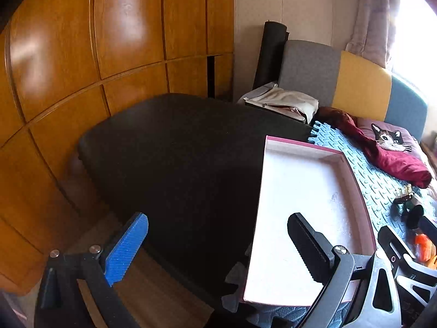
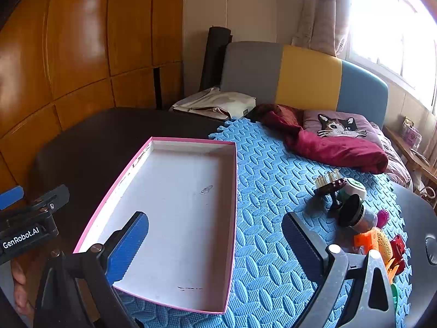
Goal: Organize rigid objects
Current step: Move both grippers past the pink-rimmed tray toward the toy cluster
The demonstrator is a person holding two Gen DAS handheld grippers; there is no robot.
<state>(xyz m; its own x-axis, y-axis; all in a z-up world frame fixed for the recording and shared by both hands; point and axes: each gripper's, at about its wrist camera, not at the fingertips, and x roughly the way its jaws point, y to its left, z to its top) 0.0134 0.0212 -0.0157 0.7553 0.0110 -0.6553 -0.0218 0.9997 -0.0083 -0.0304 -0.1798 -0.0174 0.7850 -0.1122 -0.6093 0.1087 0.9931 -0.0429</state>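
In my right wrist view the tray point(image 2: 174, 210) sits at centre-left, lying partly on the foam mat point(image 2: 267, 218) and partly on the counter point(image 2: 90, 142) to its left. A cluster of small objects point(image 2: 355, 210) lies on the mat at the right of the frame, well apart from the tray. Behind the mat, toward the upper right, a blanket point(image 2: 327, 145) and a cushion point(image 2: 341, 127) rest before the headboard point(image 2: 306, 79). A bag point(image 2: 215, 105) lies at upper centre, behind the counter. Cabinet doors point(image 2: 76, 41) fill the upper left. In my left wrist view the tray point(image 1: 300, 205) is lower right.
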